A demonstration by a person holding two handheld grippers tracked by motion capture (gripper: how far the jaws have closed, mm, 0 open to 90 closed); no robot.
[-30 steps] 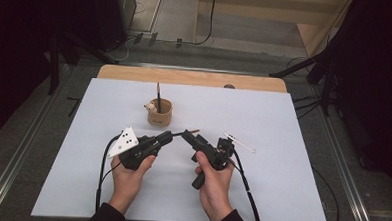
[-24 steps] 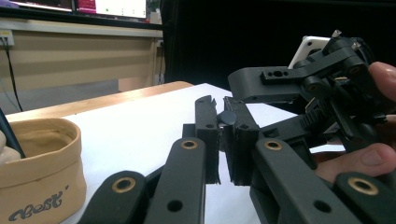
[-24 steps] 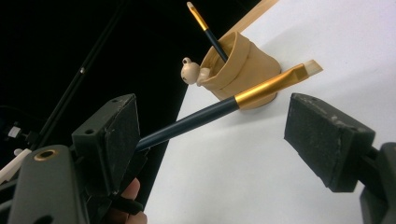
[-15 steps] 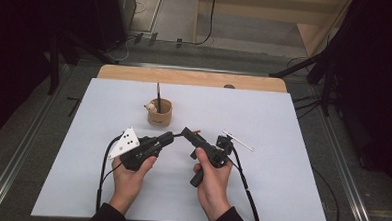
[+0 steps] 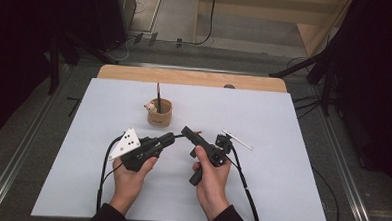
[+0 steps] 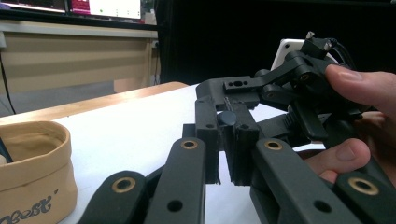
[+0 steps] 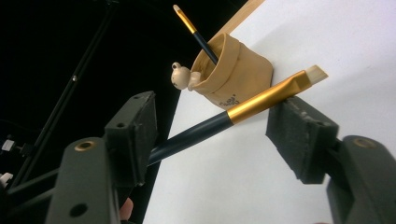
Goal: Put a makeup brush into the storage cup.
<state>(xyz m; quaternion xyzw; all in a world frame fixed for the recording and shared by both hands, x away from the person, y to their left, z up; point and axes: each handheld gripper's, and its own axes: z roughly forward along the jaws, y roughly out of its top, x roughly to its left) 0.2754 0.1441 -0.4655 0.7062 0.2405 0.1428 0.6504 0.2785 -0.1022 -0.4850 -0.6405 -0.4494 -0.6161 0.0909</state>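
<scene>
One brush (image 5: 158, 95) already stands in the tan cup (image 5: 159, 113) at twelve o'clock on the surface (image 5: 282, 159). The second brush (image 7: 233, 114) lies between the right gripper (image 5: 189, 132)'s fingers (image 7: 133, 135), which have just been closing but aren't yet pinching it, so grasping and dropping it in remain. The left gripper (image 5: 169, 137)'s fingers (image 6: 208, 149) are pressed together, empty.

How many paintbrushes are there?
2. One paintbrush stands in the tan pouch-like holder; the other lies between the right gripper's jaws. More may be hidden inside the holder.

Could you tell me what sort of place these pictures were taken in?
Probably a lab or recording workspace: a white-topped table on a grey floor, dark curtains at the sides, stand legs and cables behind, and screens on a far desk.
</scene>
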